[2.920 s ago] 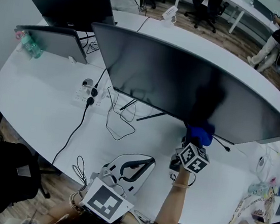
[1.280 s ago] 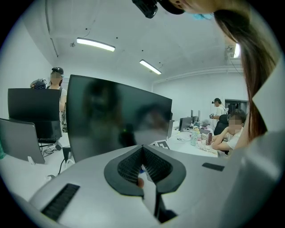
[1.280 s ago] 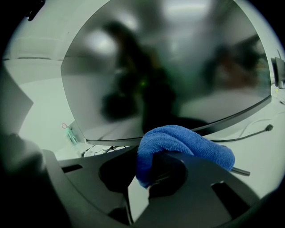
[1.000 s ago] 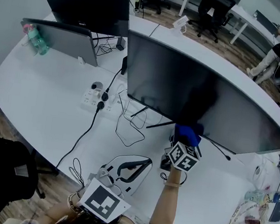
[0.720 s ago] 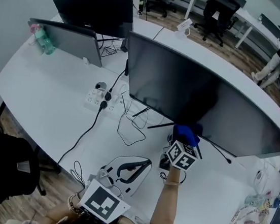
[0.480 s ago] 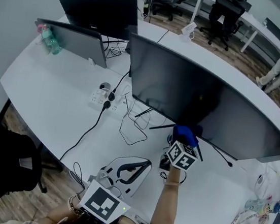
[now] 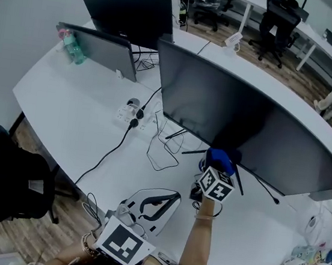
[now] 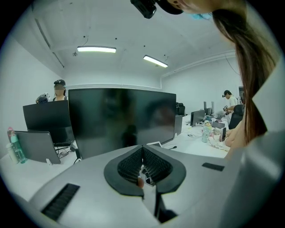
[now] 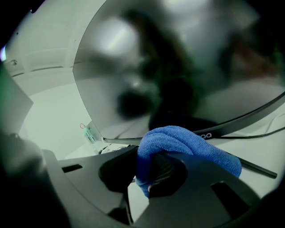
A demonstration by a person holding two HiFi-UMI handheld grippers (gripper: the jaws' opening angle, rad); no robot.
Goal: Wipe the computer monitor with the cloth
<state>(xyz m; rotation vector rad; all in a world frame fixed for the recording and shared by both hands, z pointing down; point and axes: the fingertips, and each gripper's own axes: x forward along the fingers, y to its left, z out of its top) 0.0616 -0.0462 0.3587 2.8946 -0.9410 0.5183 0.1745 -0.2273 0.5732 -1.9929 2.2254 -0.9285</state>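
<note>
Sliding leftward along the monitor's bottom edge over the last few seconds, the cloth (image 7: 222, 158) is now sitting left of the screen's middle. In the head view, the right gripper (image 7: 217, 166) is reaching up from the lower centre of the frame, holding the blue cloth against the lower edge of the wide monitor (image 7: 246, 121), which is spanning the right half of the frame. The left gripper (image 7: 158, 199) is hovering low at the bottom centre, over the white desk (image 7: 71, 116).

In the left gripper view, the left gripper (image 8: 143, 165) is clenched with its ribbed pads meeting and nothing showing between them. It is facing the dark monitor (image 8: 122, 118) in the middle of the frame.

In the right gripper view, the right gripper (image 9: 151, 171) is gripping the cloth (image 9: 178, 142), which is bulging out over the jaws at the lower centre. The cloth is overlapping the monitor's (image 9: 178, 67) bottom bezel, while the screen is filling the upper frame.
</note>
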